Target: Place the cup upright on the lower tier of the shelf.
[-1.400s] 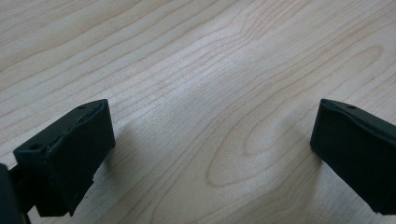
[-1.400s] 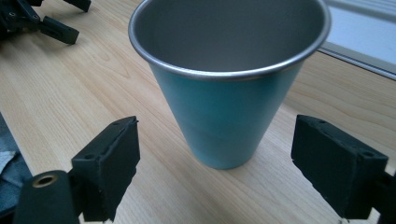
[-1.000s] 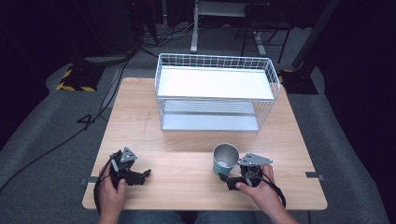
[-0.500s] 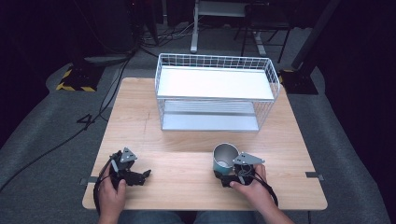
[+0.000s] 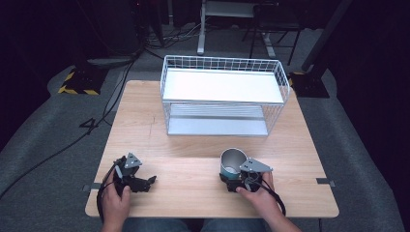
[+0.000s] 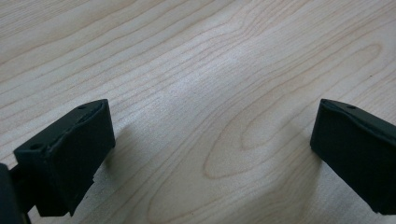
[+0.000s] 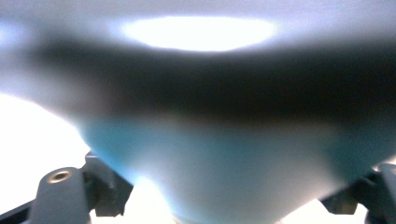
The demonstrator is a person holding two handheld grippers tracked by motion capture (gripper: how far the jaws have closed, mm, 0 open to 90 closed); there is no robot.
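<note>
Right claw (image 5: pixel 233 178) brackets the cup (image 5: pixel 232 162), grip unclear; it should clamp squarely before lifting. Left claw (image 5: pixel 145 182) rests apart on the tabletop (image 5: pixel 193 145).

Shiny metal cup (image 5: pixel 232 162), matt wood table (image 5: pixel 193 145)

Wooden table (image 5: pixel 193 140) bears wire rack (image 5: pixel 222 96) (two-tiered) and cup (image 5: pixel 232 162).

A large dark "4" is marked on the grey floor (image 5: pixel 92 126), left of the table; no other lettering can be read.
</note>
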